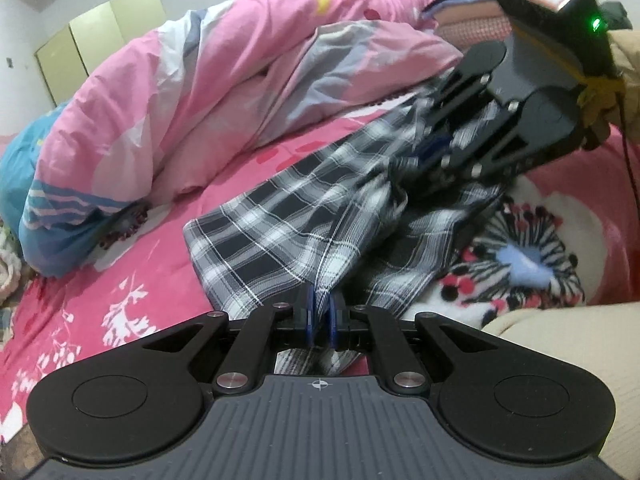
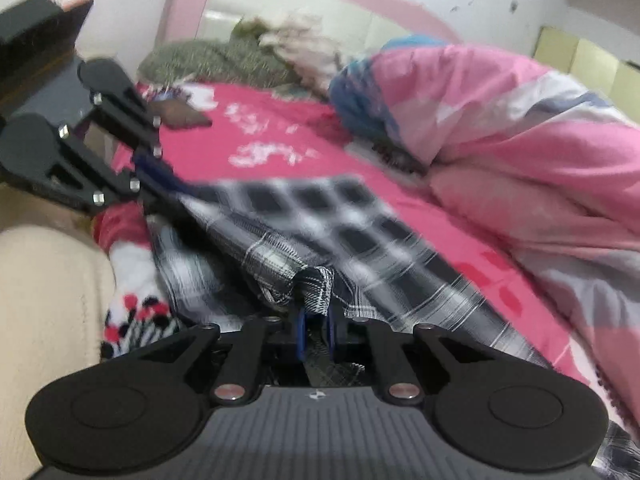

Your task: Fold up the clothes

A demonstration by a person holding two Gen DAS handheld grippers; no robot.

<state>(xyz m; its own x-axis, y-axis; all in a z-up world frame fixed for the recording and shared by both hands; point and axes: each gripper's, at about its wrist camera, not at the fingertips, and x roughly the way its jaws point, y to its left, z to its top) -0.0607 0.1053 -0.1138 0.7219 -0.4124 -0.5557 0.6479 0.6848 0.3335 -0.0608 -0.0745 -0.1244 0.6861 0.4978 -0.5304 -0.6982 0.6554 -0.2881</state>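
At the far left we see a pink quilt (image 1: pixel 168 92) bunched on the pink bed sheet (image 1: pixel 132 280). In the middle lies the plaid garment (image 1: pixel 280 232), partly lifted off the sheet. Our left gripper (image 1: pixel 321 316) is pinching one edge of it between the blue pads. To the right, our right gripper (image 2: pixel 316 320) is clamped on another bunched edge.

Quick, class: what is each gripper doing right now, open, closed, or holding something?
Left gripper: closed, pinching the plaid garment.
Right gripper: closed on a bunched edge of the same plaid garment.
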